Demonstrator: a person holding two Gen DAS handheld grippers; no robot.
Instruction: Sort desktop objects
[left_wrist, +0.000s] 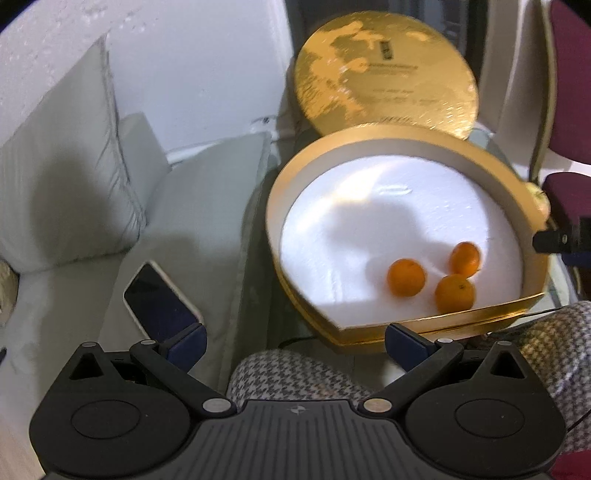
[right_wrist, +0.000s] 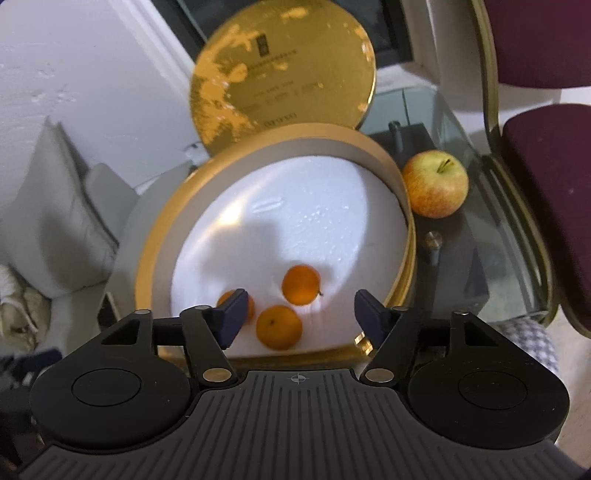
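A round gold box with a white foam floor stands open on a glass table. Three small oranges lie together in its near part. Its gold lid leans upright behind it. A red-yellow apple rests on the glass just right of the box. My left gripper is open and empty, hovering near the box's front edge. My right gripper is open too, held over the oranges with nothing between its fingers. Its dark tip shows at the right edge of the left wrist view.
A phone lies on a grey sofa cushion left of the table. Grey pillows lean on the white wall. A maroon chair stands to the right of the glass table. A person's houndstooth-clad leg is below.
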